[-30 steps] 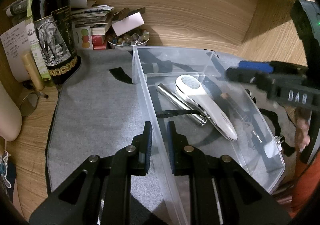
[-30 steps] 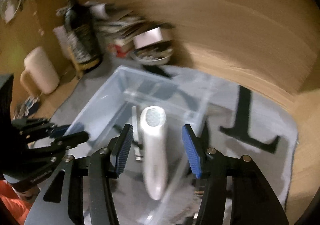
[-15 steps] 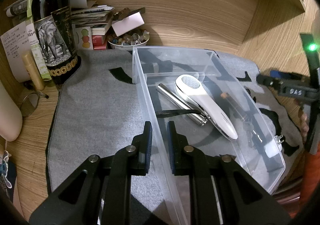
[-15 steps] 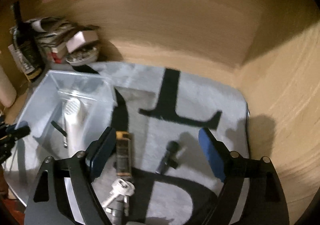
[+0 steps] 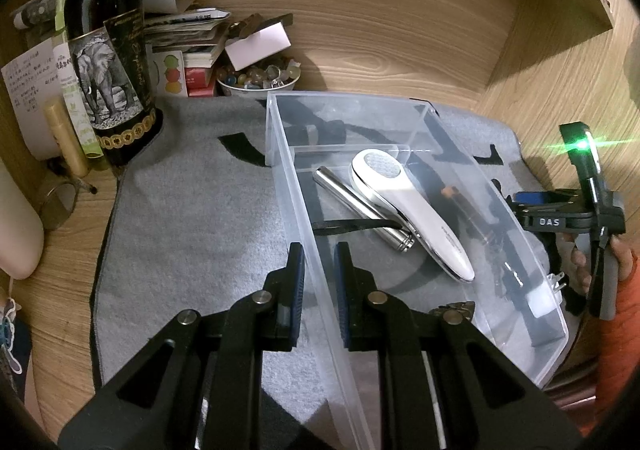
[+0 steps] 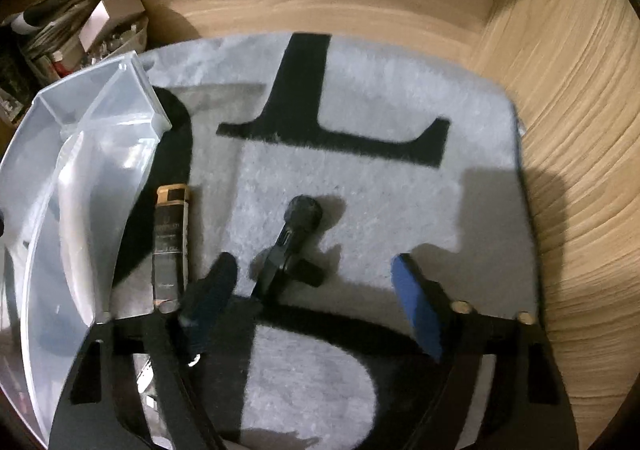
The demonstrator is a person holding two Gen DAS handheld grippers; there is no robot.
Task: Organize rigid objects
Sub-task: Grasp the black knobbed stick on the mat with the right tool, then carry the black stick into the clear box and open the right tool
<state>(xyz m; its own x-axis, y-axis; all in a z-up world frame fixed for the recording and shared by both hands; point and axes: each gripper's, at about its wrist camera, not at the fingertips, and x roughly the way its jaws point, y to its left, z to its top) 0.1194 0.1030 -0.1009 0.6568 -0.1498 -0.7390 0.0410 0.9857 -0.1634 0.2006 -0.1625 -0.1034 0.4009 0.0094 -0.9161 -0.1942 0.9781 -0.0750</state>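
Note:
My left gripper (image 5: 319, 254) is shut on the left wall of the clear plastic bin (image 5: 348, 97). Inside the bin lie a white handheld device (image 5: 404, 205), a silver cylinder (image 5: 360, 205) and a black strap (image 5: 352, 225). My right gripper (image 6: 316, 278) hangs over the grey mat (image 6: 380, 89) to the right of the bin (image 6: 96, 97), pointing steeply down. Its jaws are closing around a small black clip-on microphone (image 6: 290, 242) that lies on the mat, with the pads clear of it. A dark tube with a gold cap (image 6: 170, 246) rests beside the bin.
A wine bottle (image 5: 108, 69), a gold tube (image 5: 66, 137), stacked books and papers (image 5: 188, 33) and a bowl of beads (image 5: 260, 79) crowd the back left corner. Wooden walls close in behind and on the right. A person's hand (image 5: 580, 262) holds the right gripper.
The right gripper swung from above the bin to the mat on its right and sank toward the black microphone; its jaws widened, then narrowed. The left gripper kept still.

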